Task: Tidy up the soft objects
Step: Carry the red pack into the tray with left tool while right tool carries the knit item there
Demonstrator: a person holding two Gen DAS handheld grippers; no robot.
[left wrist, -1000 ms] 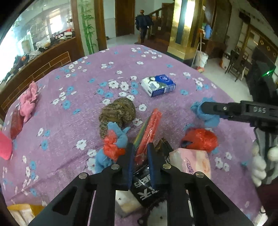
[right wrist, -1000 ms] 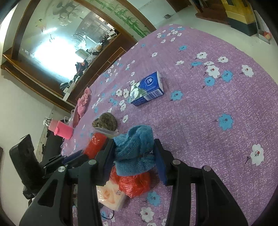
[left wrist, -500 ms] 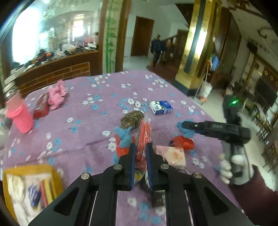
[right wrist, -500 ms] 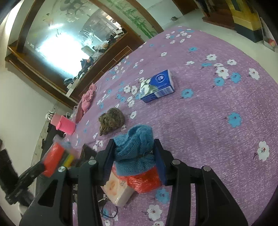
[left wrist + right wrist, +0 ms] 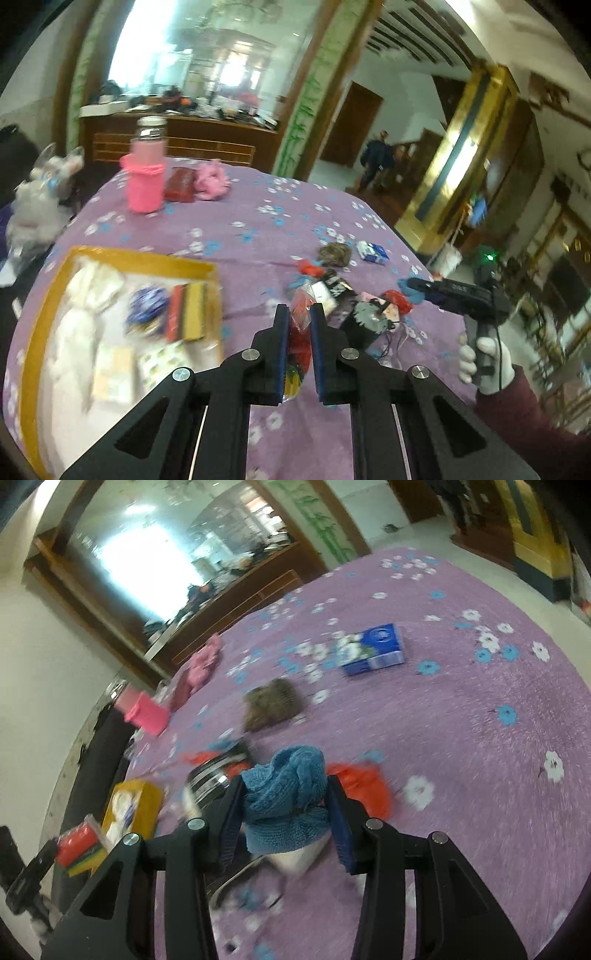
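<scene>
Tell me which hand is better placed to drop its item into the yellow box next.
Left. The left gripper, shut on the sponge packet, looks much nearer the yellow box. The right gripper, holding the blue cloth, is over the clutter.

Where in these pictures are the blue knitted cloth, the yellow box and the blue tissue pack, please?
blue knitted cloth (image 5: 286, 797): right wrist view, middle of the bundle.
yellow box (image 5: 147, 257): left wrist view, far rim.
blue tissue pack (image 5: 373, 646): right wrist view, top face.
</scene>
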